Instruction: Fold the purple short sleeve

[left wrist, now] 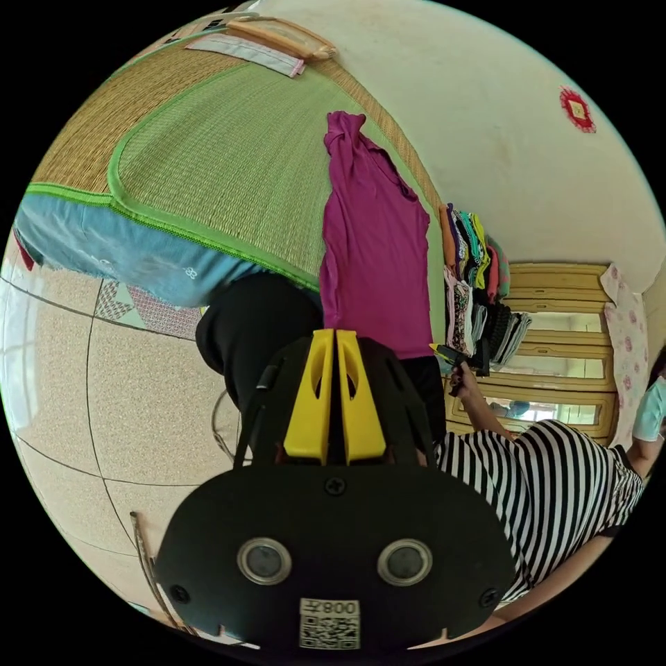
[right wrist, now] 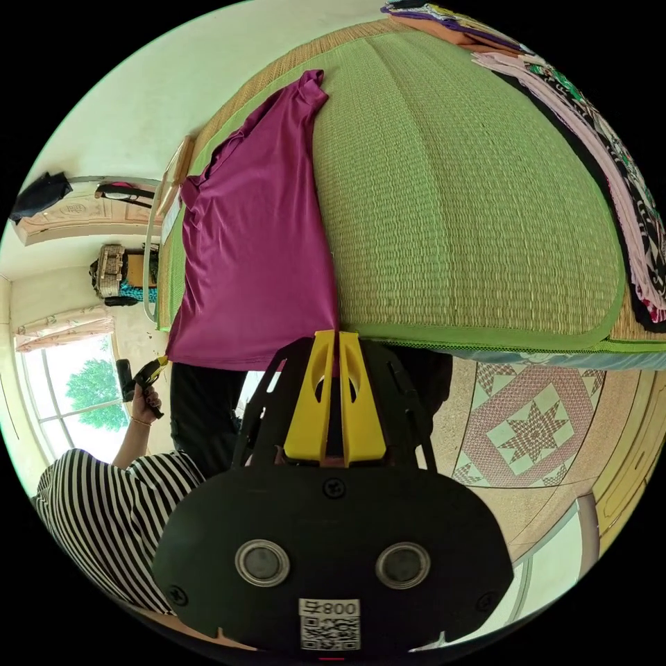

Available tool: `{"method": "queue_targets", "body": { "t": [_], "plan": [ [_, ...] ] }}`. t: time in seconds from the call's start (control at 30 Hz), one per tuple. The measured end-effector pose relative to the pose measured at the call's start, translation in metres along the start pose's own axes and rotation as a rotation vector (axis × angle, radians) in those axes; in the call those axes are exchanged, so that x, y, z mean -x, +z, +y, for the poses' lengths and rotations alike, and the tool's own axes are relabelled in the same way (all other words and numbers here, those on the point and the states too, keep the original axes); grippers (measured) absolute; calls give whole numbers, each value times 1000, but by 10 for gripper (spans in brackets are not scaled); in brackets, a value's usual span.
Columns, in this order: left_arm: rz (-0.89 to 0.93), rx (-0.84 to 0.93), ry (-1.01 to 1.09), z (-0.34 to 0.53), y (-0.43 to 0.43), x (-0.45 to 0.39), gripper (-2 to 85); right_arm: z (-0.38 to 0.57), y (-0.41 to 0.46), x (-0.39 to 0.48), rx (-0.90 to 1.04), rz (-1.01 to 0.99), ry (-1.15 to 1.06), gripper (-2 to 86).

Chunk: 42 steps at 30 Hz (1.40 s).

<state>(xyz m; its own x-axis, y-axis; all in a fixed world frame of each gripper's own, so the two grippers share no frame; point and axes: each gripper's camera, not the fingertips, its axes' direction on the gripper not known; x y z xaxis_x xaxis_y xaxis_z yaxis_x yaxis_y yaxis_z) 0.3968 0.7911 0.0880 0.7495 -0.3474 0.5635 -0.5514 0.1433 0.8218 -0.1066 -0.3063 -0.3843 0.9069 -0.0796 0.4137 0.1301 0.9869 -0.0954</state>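
Observation:
The purple short-sleeve shirt (left wrist: 374,257) lies flat on the green woven mat (left wrist: 222,159), hem toward the bed's edge and collar far away. In the left gripper view my left gripper (left wrist: 336,333) has its yellow jaws pressed together on one hem corner. The right gripper (left wrist: 444,354), held in a hand, sits at the other hem corner. In the right gripper view the shirt (right wrist: 250,250) spreads over the mat (right wrist: 472,208); my right gripper (right wrist: 337,336) is shut on the near hem corner, with purple cloth between the jaws. The left gripper (right wrist: 149,373) meets the far corner.
A stack of folded clothes (left wrist: 479,277) stands on the mat beside the shirt, seen also as the clothes pile (right wrist: 610,139). The person in a striped top (left wrist: 555,485) and black trousers (left wrist: 257,333) stands against the bed edge. Tiled floor (right wrist: 534,430) lies below.

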Motion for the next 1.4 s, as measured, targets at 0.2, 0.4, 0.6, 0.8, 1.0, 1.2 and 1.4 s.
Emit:
{"method": "queue_targets", "body": {
  "t": [0.2,0.4,0.6,0.8,1.0,1.2,1.4],
  "plan": [
    [62,-169,-33,-20,-11,0,31,27,-11,-13,-53,-35,87,2],
    [64,-162,90,-119,9,-32,48,8,-45,15,-152,-4,48,9],
    [-4,-78,271,-256,59,-94,55,-96,-58,95,-193,92,-117,44],
    [-50,-8,341,-374,113,-137,57,-208,-42,164,-197,263,-234,51],
    [-54,44,376,-452,168,-162,57,-248,11,190,-142,359,-261,45],
    [-74,117,410,-503,222,-186,55,-211,19,194,-183,358,-260,13],
    [-5,67,412,-540,229,-197,57,-165,0,182,-267,274,-176,8]
  ]
}}
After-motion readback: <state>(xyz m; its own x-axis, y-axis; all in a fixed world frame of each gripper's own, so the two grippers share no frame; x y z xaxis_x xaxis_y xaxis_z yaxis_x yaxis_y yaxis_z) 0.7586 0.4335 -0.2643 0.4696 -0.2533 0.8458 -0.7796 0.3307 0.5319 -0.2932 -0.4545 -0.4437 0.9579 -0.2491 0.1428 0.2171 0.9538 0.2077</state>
